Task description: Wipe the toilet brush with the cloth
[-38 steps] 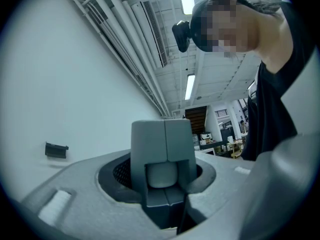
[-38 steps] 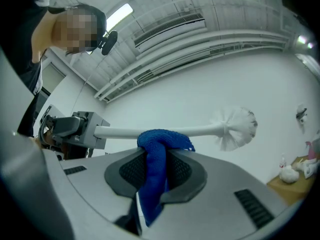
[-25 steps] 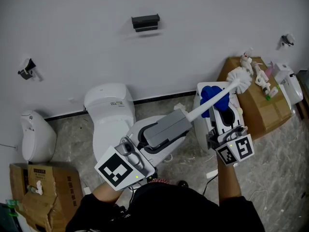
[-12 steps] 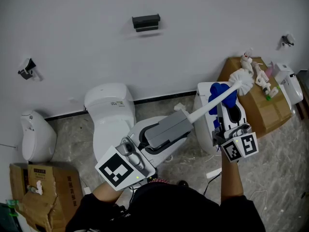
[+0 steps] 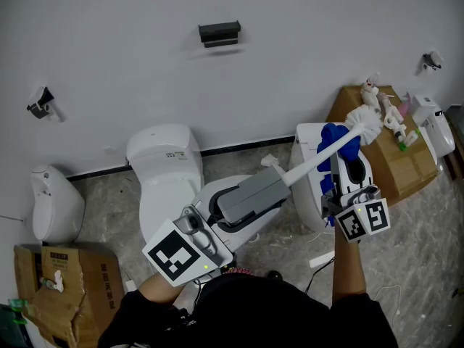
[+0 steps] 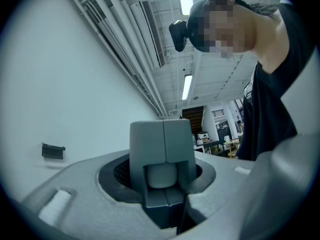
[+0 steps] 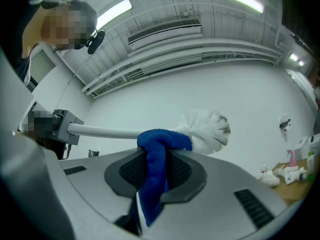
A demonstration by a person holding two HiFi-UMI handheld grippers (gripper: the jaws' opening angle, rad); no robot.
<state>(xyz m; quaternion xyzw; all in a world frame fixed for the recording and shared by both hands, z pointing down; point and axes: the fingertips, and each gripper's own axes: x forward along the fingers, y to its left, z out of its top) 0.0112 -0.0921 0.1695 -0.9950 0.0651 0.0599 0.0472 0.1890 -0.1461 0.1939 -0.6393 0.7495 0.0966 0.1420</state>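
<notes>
Head view and both gripper views. The toilet brush (image 5: 303, 167) is held in the air, slanting from lower left to upper right above a white toilet (image 5: 163, 169) and a second white fixture (image 5: 306, 194) beside it. The end of its white handle is clamped between the jaws of the left gripper (image 5: 275, 182), which are closed on it; in the left gripper view the rounded handle end is seen seated between the two grey fingers (image 6: 147, 144). The blue cloth (image 7: 162, 141) is pinched between the jaws of the right gripper (image 7: 159, 159), and its upper fold is draped over the shaft, touching it just beside the white bristle head (image 7: 212, 130). In the head view the bristle head is shown over the edge of a cardboard box (image 5: 395, 162), on which small bottles are placed. A dark bracket (image 5: 219, 32) is mounted on the white wall.
</notes>
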